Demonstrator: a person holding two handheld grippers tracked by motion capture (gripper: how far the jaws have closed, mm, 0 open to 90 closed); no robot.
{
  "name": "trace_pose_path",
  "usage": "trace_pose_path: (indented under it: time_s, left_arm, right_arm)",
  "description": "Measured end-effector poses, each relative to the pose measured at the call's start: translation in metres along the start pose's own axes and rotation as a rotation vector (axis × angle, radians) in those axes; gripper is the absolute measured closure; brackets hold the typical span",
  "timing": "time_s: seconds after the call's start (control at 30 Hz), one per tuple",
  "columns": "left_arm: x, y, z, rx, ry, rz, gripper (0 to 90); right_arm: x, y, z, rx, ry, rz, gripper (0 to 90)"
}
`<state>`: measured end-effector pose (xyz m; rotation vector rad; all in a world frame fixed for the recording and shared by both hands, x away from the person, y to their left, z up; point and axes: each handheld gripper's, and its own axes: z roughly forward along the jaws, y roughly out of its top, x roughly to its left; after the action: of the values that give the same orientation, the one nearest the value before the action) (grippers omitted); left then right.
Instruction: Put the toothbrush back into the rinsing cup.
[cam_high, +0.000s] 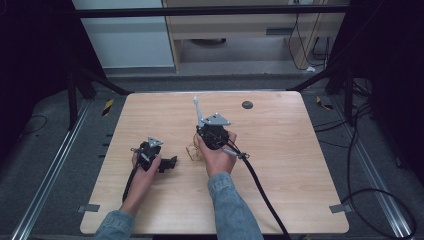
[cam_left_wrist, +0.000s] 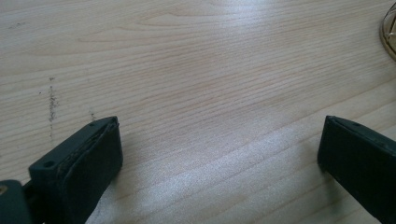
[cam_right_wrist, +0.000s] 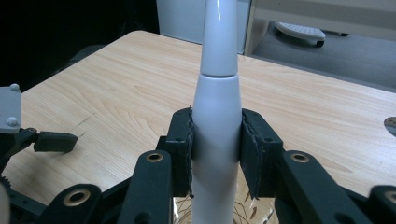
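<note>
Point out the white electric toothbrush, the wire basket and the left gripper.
white electric toothbrush (cam_right_wrist: 217, 140), right gripper view, handle between the pads.
wire basket (cam_high: 193, 151), high view, rim beside the right hand.
left gripper (cam_left_wrist: 219, 158), left gripper view, midway between open jaws.

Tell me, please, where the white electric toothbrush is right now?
In the high view, the white electric toothbrush stands upright near the table's middle, clamped in the right hand-held gripper, above a clear cup.

high view above the table, gripper views close over the same tabletop
</note>
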<state>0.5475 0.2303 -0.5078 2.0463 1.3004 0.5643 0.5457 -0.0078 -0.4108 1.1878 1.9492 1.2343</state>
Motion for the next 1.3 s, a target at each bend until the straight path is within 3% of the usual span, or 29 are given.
trace_pose_path:
  time_s: [0.43,1.3]
  left_arm:
    - [0.0,0.0,0.0,0.0,0.0,0.0,0.0]
    - [0.0,0.0,0.0,0.0,0.0,0.0,0.0]
  right_arm:
    - [0.002,-0.003,0.005,0.046,-0.011,-0.032,66.7]
    - [0.001,-0.001,0.013,0.106,-0.017,-0.026,66.5]
